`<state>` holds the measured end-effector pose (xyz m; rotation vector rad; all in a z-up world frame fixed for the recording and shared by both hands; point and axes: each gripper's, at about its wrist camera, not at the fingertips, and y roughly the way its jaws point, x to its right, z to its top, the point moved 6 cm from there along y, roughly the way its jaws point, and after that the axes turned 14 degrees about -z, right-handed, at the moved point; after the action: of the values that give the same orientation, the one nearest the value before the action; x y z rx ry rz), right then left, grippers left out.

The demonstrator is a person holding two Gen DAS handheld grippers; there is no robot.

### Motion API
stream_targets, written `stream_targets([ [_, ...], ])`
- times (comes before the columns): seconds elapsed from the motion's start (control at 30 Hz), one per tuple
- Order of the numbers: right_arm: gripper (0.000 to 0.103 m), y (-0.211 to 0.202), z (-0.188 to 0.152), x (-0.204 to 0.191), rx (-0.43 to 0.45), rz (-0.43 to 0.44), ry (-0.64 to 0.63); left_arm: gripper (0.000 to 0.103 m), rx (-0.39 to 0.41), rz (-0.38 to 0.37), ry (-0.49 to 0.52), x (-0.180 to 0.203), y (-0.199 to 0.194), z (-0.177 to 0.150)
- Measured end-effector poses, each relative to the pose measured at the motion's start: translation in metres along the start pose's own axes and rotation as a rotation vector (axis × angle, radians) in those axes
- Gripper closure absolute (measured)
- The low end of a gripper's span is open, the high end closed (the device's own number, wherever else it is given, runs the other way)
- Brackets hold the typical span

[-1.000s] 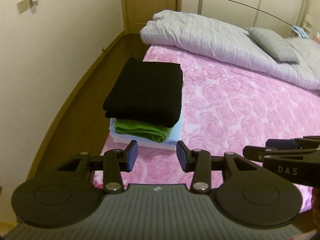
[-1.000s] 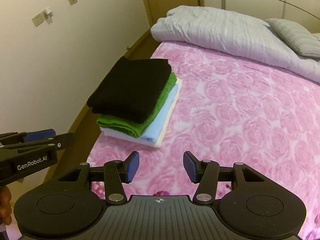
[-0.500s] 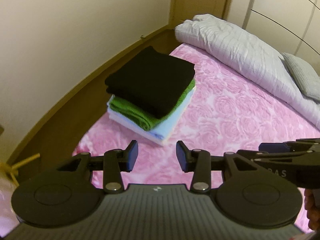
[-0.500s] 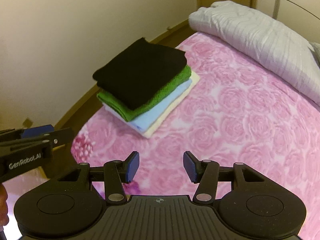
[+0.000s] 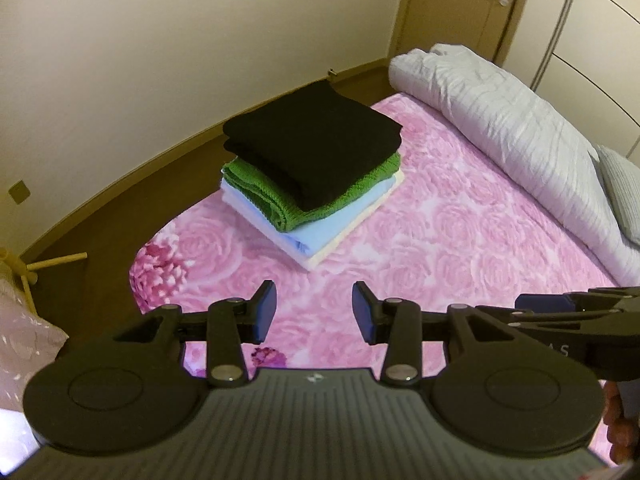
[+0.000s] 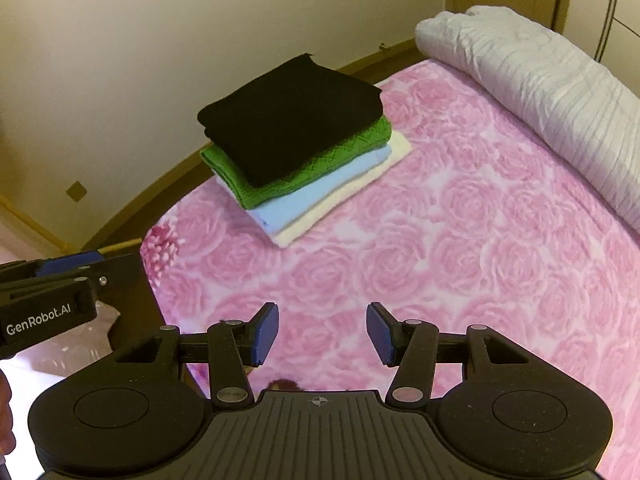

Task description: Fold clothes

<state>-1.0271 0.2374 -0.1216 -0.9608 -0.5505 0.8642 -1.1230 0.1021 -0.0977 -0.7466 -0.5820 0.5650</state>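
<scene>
A stack of folded clothes (image 5: pixel 316 168) sits near the corner of a bed (image 5: pixel 460 248) covered in a pink rose-patterned sheet, close to the edge that faces the cream wall (image 5: pixel 160 40). The stack has four layers: a black piece (image 5: pixel 316 144) on top, a green knitted piece (image 5: pixel 280 196) under it, then a light blue piece (image 5: pixel 332 226), and a cream piece (image 5: pixel 348 236) at the bottom, each lower layer showing past the one above. The left gripper (image 5: pixel 314 312) hangs over the near part of the bed, well short of the stack, its blue-padded fingers (image 5: pixel 266 306) spread apart with only the pink sheet seen between them; it holds nothing. The right gripper (image 6: pixel 322 334) hangs just beside it, likewise over the near bed, its fingers (image 6: pixel 266 330) spread a little wider and also empty. Each gripper shows at the edge of the other's view, the right one at the right edge of the left view and the left one at the left edge of the right view. A rolled grey-white duvet (image 5: pixel 512 132) lies along the far side of the bed, with a grey pillow (image 5: pixel 622 184) beyond it. A wooden door (image 5: pixel 480 8) stands in the far corner, brown floor (image 5: pixel 100 216) runs between the bed and wall.
</scene>
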Motion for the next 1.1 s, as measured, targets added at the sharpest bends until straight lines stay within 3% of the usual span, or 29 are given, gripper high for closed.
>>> stream_targets([
  [0.5, 0.050, 0.039, 0.034, -0.001, -0.029, 0.043, -0.087, 0.066, -0.037, 0.062, -0.079, -0.010, 0.033, 0.004],
  [1.1, 0.050, 0.070, 0.066, 0.017, -0.050, 0.052, -0.066, 0.066, -0.048, 0.091, -0.057, -0.006, 0.067, 0.030],
])
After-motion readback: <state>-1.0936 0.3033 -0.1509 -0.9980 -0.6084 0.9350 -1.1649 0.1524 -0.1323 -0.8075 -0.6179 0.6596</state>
